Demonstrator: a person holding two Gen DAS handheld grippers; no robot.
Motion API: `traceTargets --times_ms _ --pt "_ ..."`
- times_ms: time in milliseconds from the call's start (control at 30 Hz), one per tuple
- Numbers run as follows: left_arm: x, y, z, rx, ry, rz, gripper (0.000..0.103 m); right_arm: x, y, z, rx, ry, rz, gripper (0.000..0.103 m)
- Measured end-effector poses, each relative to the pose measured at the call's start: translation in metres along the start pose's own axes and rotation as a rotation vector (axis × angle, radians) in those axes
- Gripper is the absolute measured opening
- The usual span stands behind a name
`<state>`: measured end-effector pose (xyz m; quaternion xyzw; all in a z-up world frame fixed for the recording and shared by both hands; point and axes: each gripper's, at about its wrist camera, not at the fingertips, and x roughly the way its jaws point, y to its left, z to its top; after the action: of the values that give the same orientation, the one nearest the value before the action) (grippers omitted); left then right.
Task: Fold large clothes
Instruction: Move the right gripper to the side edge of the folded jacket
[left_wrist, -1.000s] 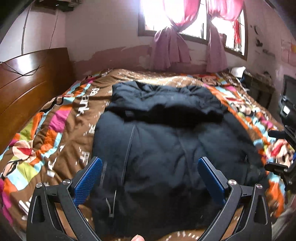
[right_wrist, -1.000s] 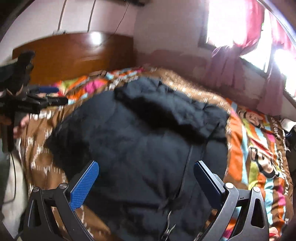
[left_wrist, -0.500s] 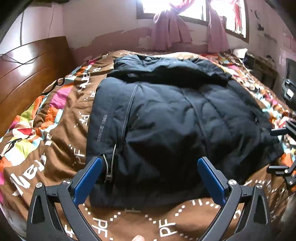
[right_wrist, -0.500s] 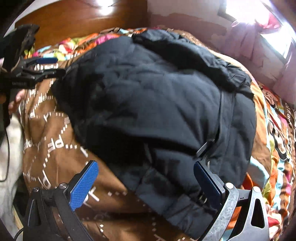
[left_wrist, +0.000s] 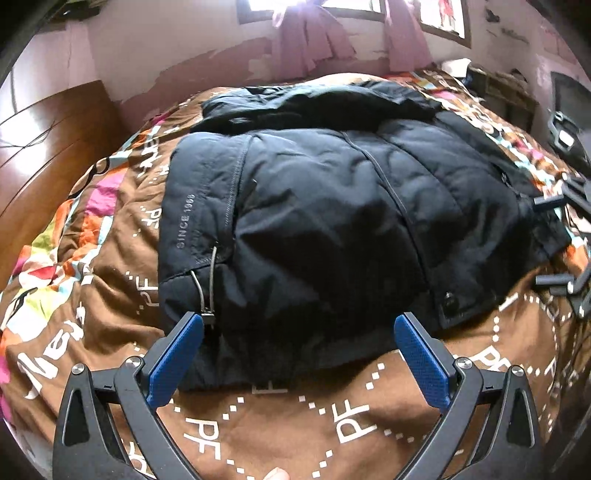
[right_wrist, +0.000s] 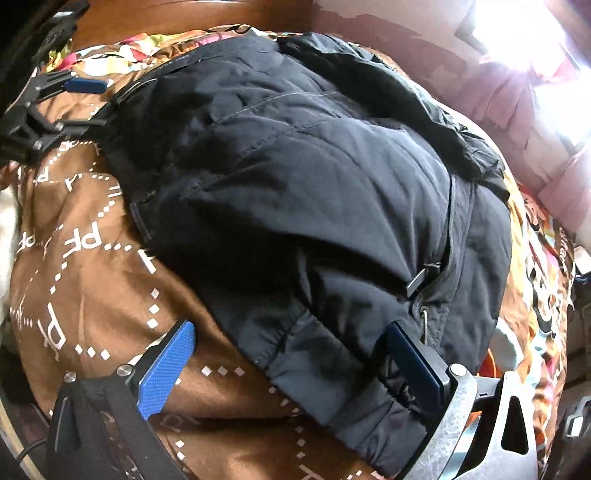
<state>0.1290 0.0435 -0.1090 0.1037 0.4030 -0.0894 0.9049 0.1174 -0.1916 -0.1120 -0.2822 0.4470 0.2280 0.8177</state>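
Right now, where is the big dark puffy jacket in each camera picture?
Left wrist view: the dark navy padded jacket fills the middle, beyond the open left gripper.
Right wrist view: the jacket spreads across the centre, its hem between the open right gripper.
Shared landmark: the brown lettered bedspread.

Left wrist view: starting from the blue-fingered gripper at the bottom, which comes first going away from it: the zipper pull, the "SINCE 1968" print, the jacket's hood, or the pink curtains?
From the left gripper:
1. Zipper pull, right beside its left finger.
2. "SINCE 1968" print, farther up the jacket's left edge.
3. Hood, at the jacket's far end.
4. Pink curtains, on the back wall.
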Motion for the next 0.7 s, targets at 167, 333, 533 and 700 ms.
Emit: traceTargets --times_ms 167,333,533,700 --pt "0.010 -0.007 -0.010 0.078 0.033 0.003 0.101 0.007 -0.004 0.006 0.005 0.043 -0.023 0.103" --pt "0.020 -0.009 -0.016 0.103 0.058 0.012 0.101 0.011 -0.008 0.021 -0.012 0.040 -0.072 0.102" --pt "0.014 -0.004 -0.013 0.100 0.033 -0.022 0.101 0.000 -0.040 0.051 0.110 0.021 0.047 0.083" --pt "0.000 -0.004 -0.008 0.137 -0.004 -0.033 0.101 -0.014 -0.080 0.080 0.283 0.007 0.230 0.062"
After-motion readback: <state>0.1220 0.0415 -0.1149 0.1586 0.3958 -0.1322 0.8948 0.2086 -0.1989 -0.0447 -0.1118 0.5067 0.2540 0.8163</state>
